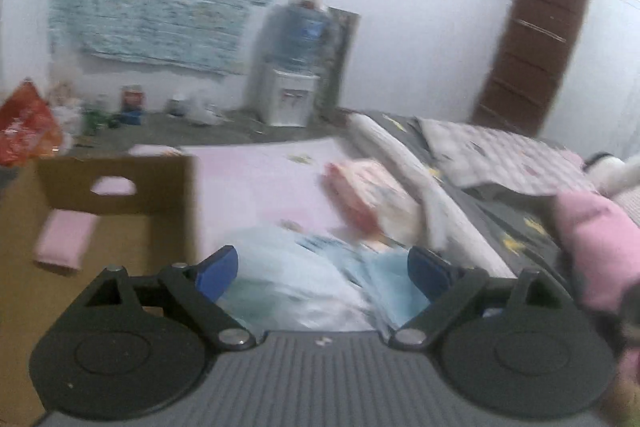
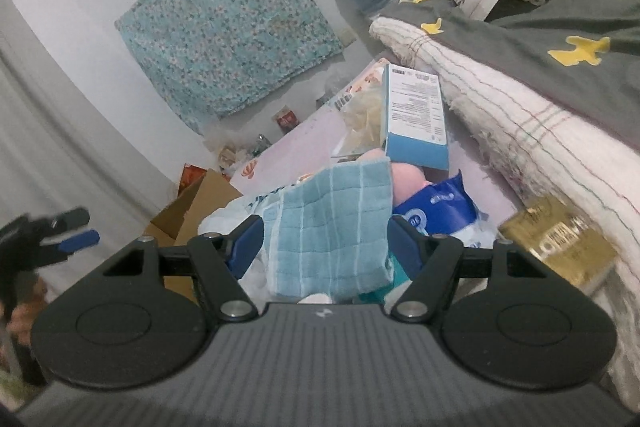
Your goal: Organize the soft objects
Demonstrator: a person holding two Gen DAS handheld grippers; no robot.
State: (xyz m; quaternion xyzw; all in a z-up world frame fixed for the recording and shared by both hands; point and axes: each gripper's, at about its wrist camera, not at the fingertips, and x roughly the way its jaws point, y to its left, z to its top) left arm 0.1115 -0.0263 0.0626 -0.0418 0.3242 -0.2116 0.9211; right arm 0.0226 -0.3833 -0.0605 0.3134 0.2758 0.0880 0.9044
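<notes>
Both grippers over a heap of soft goods on a pink bed sheet (image 1: 256, 179).

The left gripper (image 1: 320, 273) has its jaws spread wide with nothing pinched, above a blurred pale-blue bundle, perhaps plastic-wrapped. The brown cardboard box (image 1: 168, 203) beside it holds a pink rectangular sponge (image 1: 64, 241). The right gripper (image 2: 326, 245) brackets a light-blue checked cloth (image 2: 332, 223); whether its pads press it I cannot tell.

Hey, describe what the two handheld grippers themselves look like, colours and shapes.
Both match: the left gripper and right gripper have a grey ribbed body with a small white logo, two round black discs, black linkage arms with silver pivot bolts, and blue finger pads. No cables or sleeves show.
</notes>
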